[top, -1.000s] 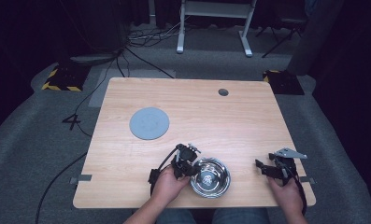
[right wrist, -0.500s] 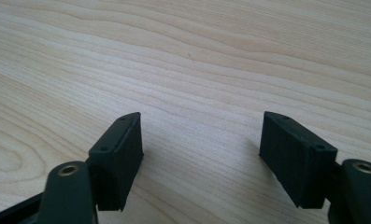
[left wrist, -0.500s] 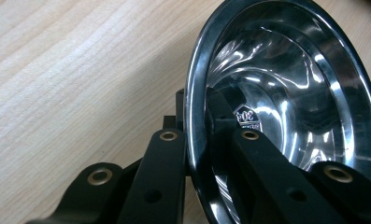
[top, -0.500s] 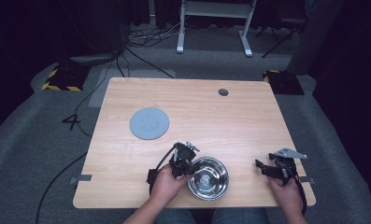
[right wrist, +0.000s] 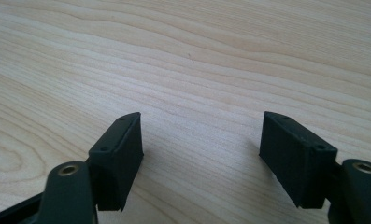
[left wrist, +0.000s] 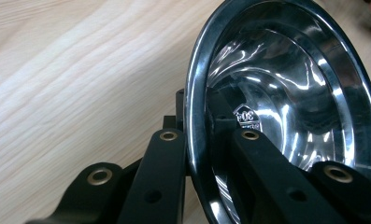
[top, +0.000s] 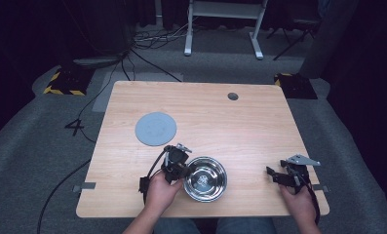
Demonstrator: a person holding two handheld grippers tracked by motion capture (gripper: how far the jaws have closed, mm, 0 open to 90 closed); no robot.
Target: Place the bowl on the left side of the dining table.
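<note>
Your left gripper (top: 180, 168) is clamped on the left rim of the shiny round steel bowl (top: 205, 178), one jaw inside and one outside, near the front edge of the pale wooden table (top: 240, 126). Your right gripper (top: 278, 176) rests wide apart over bare wood, holding nothing. Farther back left lies a flat grey round disc (top: 155, 128)

Light wood table (top: 259, 131) standing on grey carpet, carrying a grey round disc (top: 155, 128) at left-centre and a steel bowl (top: 205, 178) sitting near front edge.
</note>
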